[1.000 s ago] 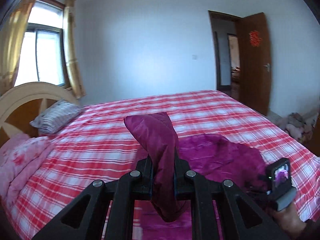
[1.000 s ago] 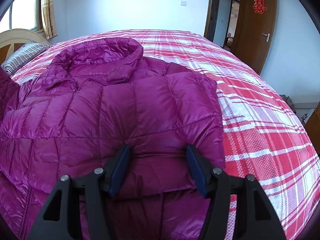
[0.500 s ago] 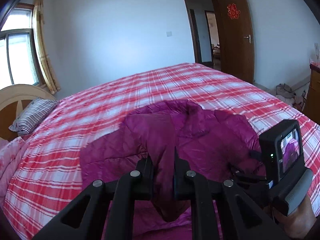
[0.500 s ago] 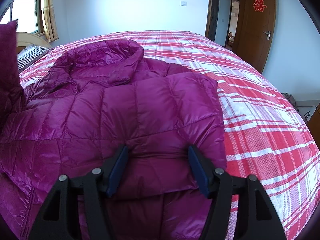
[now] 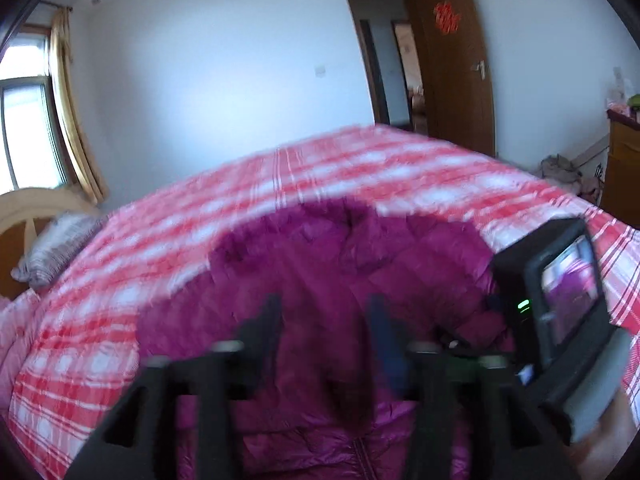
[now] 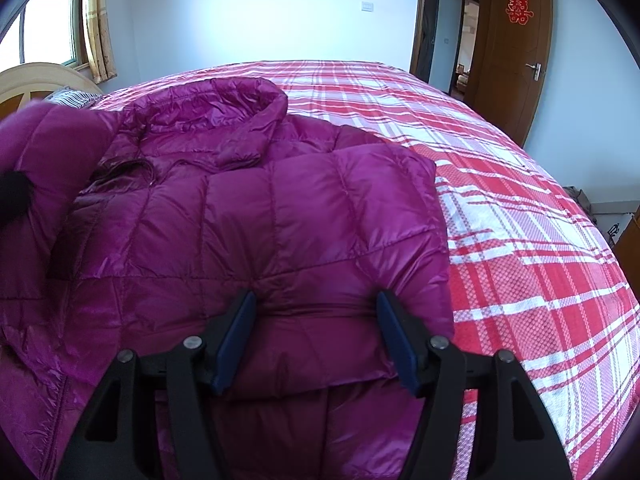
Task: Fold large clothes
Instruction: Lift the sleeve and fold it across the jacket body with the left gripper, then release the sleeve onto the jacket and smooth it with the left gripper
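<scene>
A magenta quilted puffer jacket (image 6: pixel 248 216) lies front-up on the red plaid bed, collar toward the far side, its right side folded over the body. My right gripper (image 6: pixel 316 308) is open, its jaws resting on the folded panel's near edge. In the blurred left wrist view my left gripper (image 5: pixel 326 320) is open above the jacket (image 5: pixel 352 264), with a fold of fabric lying loose between the jaws. A sleeve (image 6: pixel 44 152) rises at the left of the right wrist view. The right gripper's camera unit (image 5: pixel 560 304) shows at the right of the left wrist view.
The red and white plaid bed cover (image 6: pixel 520 208) spreads to the right and far side. A striped pillow (image 5: pixel 56 252) and wooden headboard (image 6: pixel 36 80) are at the left. An open brown door (image 6: pixel 516 52) stands at the back right. A wooden cabinet (image 5: pixel 624 160) is at the far right.
My left gripper has opened and let go of the sleeve it was holding, and has swung right over the jacket. My right gripper has stayed open on the folded panel.
</scene>
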Available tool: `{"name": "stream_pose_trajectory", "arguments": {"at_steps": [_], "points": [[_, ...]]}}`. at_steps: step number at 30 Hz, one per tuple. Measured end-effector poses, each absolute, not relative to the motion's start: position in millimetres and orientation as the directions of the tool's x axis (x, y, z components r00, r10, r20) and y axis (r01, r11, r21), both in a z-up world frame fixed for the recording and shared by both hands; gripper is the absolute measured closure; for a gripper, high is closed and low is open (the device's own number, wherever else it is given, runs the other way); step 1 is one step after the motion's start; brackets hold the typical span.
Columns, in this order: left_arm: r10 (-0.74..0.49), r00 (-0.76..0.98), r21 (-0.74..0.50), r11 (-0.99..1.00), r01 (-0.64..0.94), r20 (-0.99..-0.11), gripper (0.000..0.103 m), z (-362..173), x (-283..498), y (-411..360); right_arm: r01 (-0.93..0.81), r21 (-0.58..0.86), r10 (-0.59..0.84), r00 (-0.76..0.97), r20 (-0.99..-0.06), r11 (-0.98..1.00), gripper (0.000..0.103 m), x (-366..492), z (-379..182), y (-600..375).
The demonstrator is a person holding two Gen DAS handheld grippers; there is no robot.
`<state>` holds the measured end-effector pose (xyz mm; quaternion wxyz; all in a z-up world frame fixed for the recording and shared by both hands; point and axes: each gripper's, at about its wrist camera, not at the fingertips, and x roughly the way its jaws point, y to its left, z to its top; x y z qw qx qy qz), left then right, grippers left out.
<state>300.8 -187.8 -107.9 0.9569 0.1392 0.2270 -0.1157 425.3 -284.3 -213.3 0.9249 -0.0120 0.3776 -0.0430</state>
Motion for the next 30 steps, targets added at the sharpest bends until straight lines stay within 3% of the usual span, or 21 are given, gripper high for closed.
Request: {"name": "stream_pose_trajectory", "arguments": {"at_steps": [2,5,9,13,18,24,30], "points": [[-0.176,0.901,0.213,0.937,0.276,-0.396,0.014,-95,288,-180,0.07,-0.056,-0.089,0.711,-0.698,0.996,0.036,425,-213,-284],[-0.178,0.913,0.209,0.941,0.267,-0.366,0.014,-85,285,-167,0.07,-0.058,-0.09,0.71,-0.698,0.996,0.036,426,-214,-284],[-0.045,0.933,0.266,0.952,0.148,-0.358,0.014,-96,308,-137,0.07,-0.06,-0.092,0.71,-0.698,0.996,0.036,426,-215,-285],[0.137,0.877,0.338,0.941,0.03,-0.46,0.014,-144,359,-95,0.07,-0.06,-0.092,0.71,-0.698,0.996,0.036,427,-215,-285],[0.178,0.763,0.294,0.956,0.017,-0.622,0.014,-196,400,-56,0.07,-0.067,-0.096,0.71,-0.697,0.995,0.036,427,-215,-284],[0.173,0.756,0.26,0.966,-0.003,-0.631,0.011,-206,396,-53,0.067,-0.051,-0.083,0.719,-0.69,0.996,0.036,424,-213,-287],[0.181,0.765,0.264,0.964,-0.015,-0.618,0.01,-209,397,-49,0.161,0.097,-0.075,0.807,-0.586,0.982,0.035,390,-164,-311]]}}
